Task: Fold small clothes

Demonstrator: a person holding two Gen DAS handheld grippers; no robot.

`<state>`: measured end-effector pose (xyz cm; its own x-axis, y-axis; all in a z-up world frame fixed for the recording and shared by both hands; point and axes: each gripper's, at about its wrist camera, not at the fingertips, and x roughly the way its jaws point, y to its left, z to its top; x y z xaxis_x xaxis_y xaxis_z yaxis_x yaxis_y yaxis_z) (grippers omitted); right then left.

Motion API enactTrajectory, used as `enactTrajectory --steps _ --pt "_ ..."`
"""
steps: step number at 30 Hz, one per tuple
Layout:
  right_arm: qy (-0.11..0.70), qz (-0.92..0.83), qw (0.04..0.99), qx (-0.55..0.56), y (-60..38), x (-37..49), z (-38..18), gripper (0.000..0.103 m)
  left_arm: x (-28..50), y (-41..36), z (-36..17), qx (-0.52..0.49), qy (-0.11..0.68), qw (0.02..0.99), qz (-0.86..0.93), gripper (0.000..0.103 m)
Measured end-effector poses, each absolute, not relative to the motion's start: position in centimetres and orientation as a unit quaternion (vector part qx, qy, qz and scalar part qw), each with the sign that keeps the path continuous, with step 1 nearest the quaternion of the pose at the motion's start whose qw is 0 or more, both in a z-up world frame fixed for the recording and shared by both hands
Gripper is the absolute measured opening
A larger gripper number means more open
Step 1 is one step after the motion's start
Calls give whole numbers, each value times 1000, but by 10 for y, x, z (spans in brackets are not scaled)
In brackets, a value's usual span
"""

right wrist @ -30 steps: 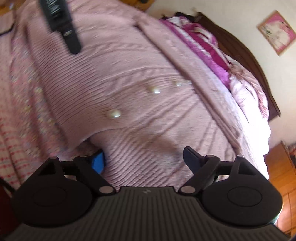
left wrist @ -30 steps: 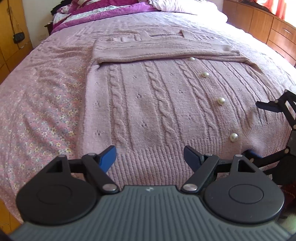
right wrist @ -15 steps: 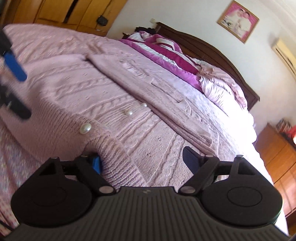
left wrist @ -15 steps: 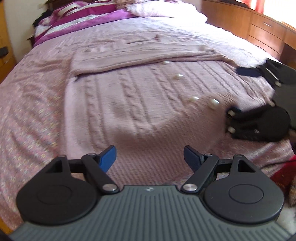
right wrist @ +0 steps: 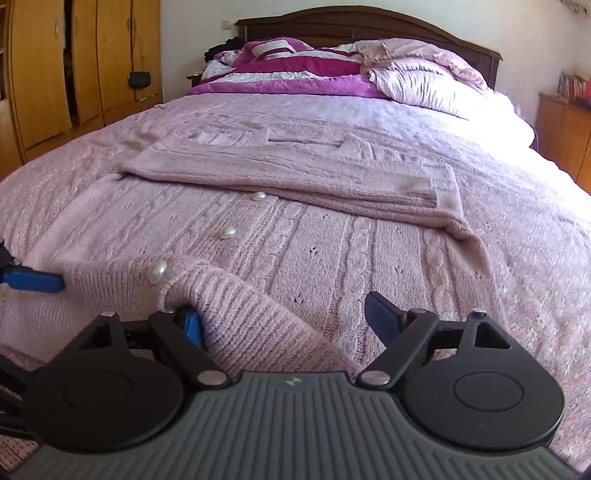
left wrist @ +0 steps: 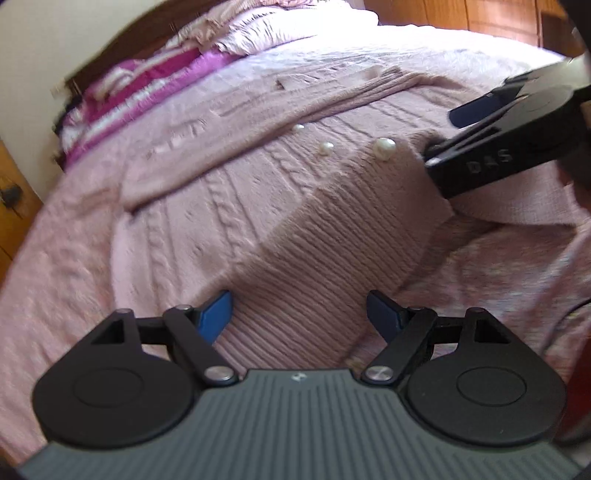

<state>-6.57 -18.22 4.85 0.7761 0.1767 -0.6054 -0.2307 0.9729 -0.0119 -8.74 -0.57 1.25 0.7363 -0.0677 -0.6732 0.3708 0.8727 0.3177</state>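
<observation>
A pink cable-knit cardigan point(right wrist: 332, 251) with pearl buttons point(right wrist: 158, 271) lies flat on the bed, sleeves folded across its upper part. My right gripper point(right wrist: 284, 317) is open, and the ribbed hem point(right wrist: 251, 317) lies draped between its fingers, raised a little off the bed. My left gripper point(left wrist: 299, 314) is open, with the ribbed hem point(left wrist: 303, 266) between its fingers. The right gripper shows in the left wrist view point(left wrist: 491, 144) at the hem's right corner. A blue fingertip point(right wrist: 33, 278) of the left gripper shows at the left edge of the right wrist view.
The bed has a pink floral cover point(right wrist: 535, 206). Purple and pink bedding and pillows point(right wrist: 306, 70) are piled at the wooden headboard point(right wrist: 369, 22). A wooden wardrobe point(right wrist: 55, 74) stands at the left and a wooden cabinet point(right wrist: 565, 129) at the right.
Both grippers have swung round and pushed in under the cardigan's hem. The hem corner with the lowest pearl button has lifted and folded over at the right gripper.
</observation>
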Motion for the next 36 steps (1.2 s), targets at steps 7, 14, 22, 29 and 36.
enactTrajectory --steps 7,14,22,29,36 --pt "328 118 936 -55 -179 -71 33 88 -79 -5 10 235 319 912 -106 82" --pt "323 118 938 -45 -181 -72 24 90 -81 -7 13 232 312 910 -142 81" --pt "323 122 938 -40 -182 -72 24 91 -68 -3 12 218 309 916 -132 83" --pt "329 117 936 -50 -179 -76 16 102 -59 15 10 139 330 924 -135 75" --pt "339 109 932 -64 -174 -76 14 103 -57 15 11 128 335 922 -149 59"
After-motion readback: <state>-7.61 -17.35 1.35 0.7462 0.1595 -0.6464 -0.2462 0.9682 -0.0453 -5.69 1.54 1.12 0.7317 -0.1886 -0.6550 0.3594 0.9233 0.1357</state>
